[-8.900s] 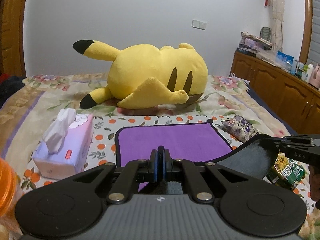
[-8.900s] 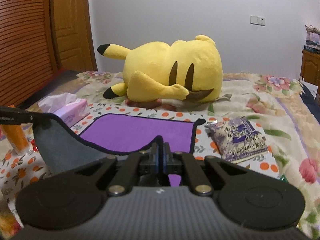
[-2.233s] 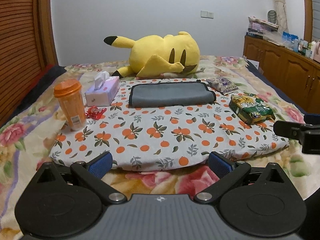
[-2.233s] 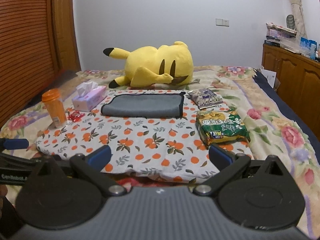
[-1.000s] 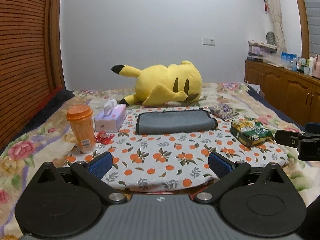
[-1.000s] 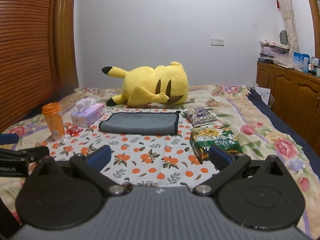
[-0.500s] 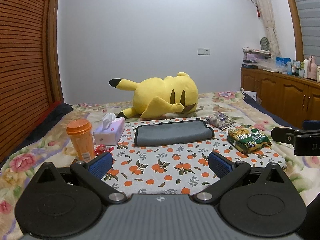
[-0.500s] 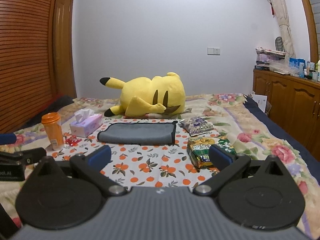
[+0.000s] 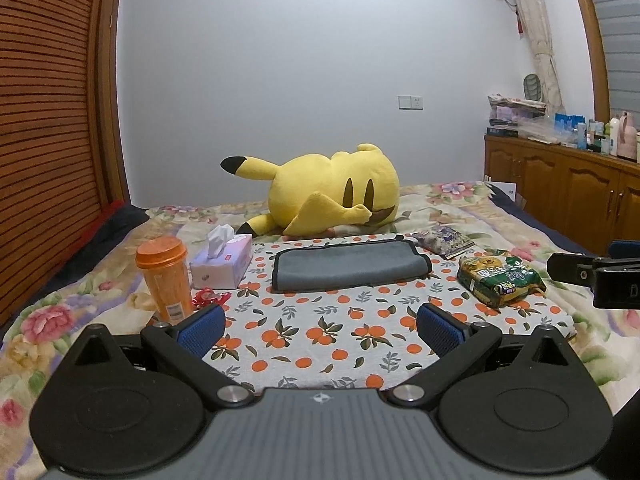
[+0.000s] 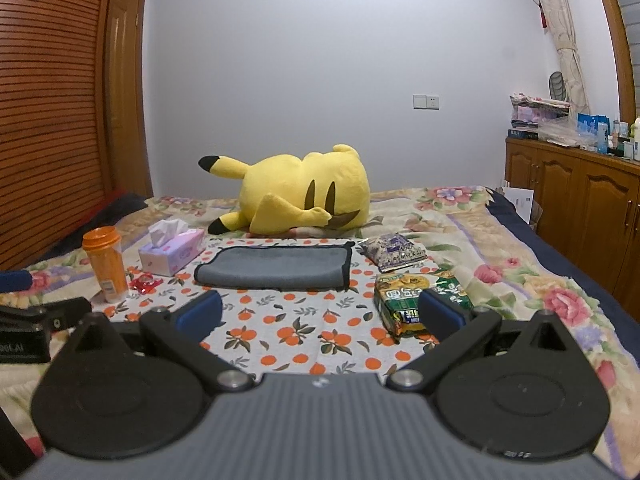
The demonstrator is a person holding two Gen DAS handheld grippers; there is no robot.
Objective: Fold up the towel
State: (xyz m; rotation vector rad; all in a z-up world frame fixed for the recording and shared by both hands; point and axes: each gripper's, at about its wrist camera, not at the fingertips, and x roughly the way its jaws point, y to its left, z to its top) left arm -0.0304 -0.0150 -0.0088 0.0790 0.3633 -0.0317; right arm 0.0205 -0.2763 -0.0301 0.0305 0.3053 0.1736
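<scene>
My left gripper (image 9: 320, 328) and right gripper (image 10: 320, 314) are both spread wide, holding nothing. The folded towel (image 9: 348, 266) lies well ahead of the fingertips, centred between them.

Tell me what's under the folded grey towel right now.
The folded grey towel lies on the orange-print cloth, grey side up. Its lower layers and the cloth beneath are covered.

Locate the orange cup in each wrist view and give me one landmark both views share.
Left wrist view: the orange cup stands left of centre, just beyond the left gripper, beside the tissue box.
Right wrist view: the orange cup stands at the far left, left of the tissue box.
Shared landmark: the yellow plush behind the folded towel.
</scene>
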